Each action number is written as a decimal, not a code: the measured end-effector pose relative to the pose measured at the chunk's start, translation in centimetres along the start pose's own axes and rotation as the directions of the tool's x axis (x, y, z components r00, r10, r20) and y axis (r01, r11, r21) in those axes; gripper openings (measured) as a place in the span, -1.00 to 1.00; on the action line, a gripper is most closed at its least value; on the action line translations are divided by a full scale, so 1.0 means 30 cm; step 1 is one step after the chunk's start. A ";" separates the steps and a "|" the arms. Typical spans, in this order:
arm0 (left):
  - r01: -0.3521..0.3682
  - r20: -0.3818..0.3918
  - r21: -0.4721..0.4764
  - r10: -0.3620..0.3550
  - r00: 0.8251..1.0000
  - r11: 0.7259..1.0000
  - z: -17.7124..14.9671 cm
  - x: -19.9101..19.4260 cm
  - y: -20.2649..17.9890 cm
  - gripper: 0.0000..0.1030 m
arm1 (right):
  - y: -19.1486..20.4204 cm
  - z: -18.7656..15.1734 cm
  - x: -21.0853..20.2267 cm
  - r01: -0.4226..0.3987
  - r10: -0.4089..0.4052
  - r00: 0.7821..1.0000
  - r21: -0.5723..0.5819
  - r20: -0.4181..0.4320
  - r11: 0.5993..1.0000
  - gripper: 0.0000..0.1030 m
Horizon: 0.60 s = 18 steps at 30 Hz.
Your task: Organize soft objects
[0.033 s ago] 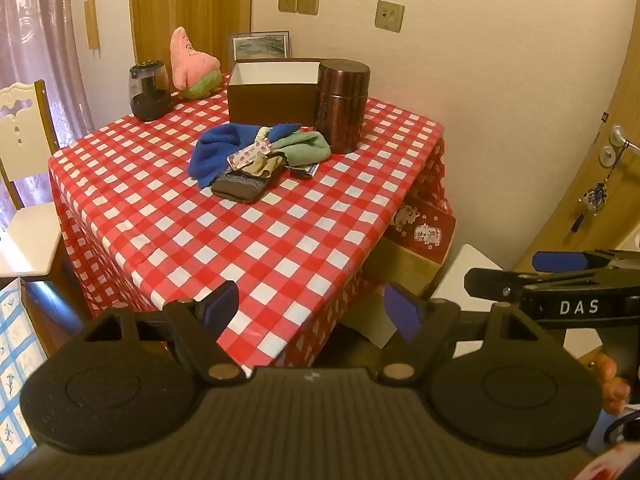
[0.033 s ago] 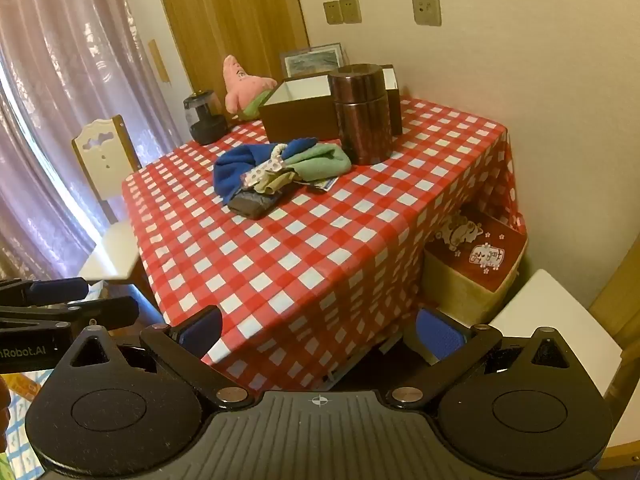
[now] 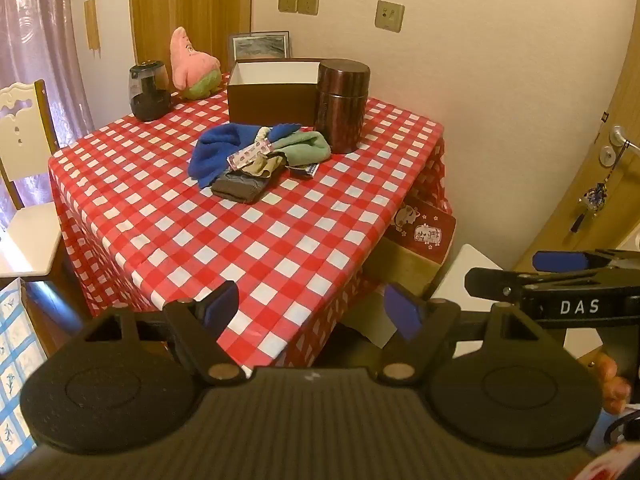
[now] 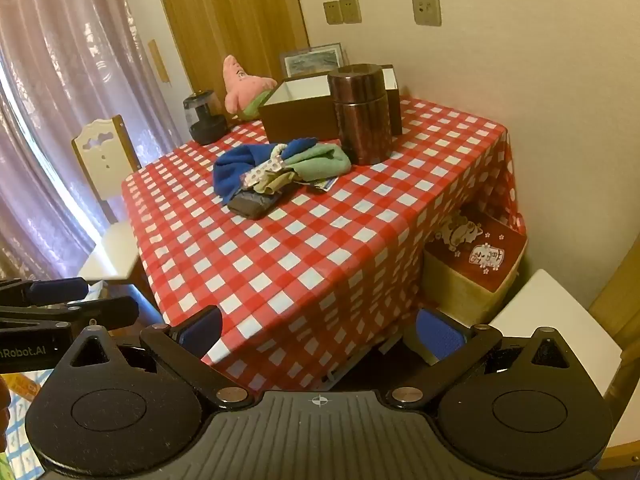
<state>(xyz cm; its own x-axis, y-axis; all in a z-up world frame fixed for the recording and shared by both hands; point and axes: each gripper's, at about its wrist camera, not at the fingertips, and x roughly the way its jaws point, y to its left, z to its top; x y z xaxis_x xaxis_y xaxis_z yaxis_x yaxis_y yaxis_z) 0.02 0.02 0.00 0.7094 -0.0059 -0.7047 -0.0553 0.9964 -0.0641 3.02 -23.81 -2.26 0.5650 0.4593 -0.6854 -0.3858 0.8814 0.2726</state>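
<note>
A worktop (image 3: 224,240) under a red-and-white checked cloth fills the middle of both views. Just above the centre of the frame lies a heap of soft things, touching and partly overlapping: a blue cloth (image 3: 218,152) at the heap's left, a green cloth (image 3: 306,148) at its right, a small patterned strip (image 3: 250,154) between them, a beige piece (image 3: 264,166) under the strip, and a dark grey folded piece (image 3: 240,188) at the near edge of the heap.

Behind the heap stands an open brown box (image 3: 272,92) with a white inside, and a dark brown lidded canister (image 3: 342,106) stands just beside the green cloth, at the box's right corner. In the upper left of the frame sit a pink plush toy (image 3: 192,66) and a dark jar (image 3: 149,90).

The left hand-held gripper (image 3: 314,306) sits at the bottom of its frame, short of the worktop's near corner, its jaws spread wide with nothing between them. The right hand-held gripper (image 4: 320,330) is likewise fully spread and empty, well apart from the heap.
</note>
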 end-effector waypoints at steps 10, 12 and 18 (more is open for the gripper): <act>0.002 -0.002 0.000 -0.002 1.000 1.000 -0.001 0.000 0.001 0.52 | -0.004 0.005 0.008 0.000 0.000 1.000 -0.001 -0.001 1.000 1.00; 0.005 -0.001 0.001 -0.005 1.000 1.000 -0.001 -0.001 0.001 0.52 | -0.005 0.005 0.009 0.001 -0.001 1.000 0.000 -0.001 1.000 1.00; -0.002 -0.004 0.001 0.002 1.000 1.000 0.000 0.000 0.000 0.52 | -0.003 0.007 0.013 0.001 -0.001 1.000 0.000 -0.002 1.000 1.00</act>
<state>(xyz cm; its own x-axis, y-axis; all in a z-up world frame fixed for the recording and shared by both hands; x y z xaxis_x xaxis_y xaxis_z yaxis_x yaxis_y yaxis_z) 0.03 0.01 -0.01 0.7068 -0.0041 -0.7074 -0.0562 0.9965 -0.0619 3.43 -23.69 -2.41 0.5642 0.4578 -0.6871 -0.3850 0.8820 0.2717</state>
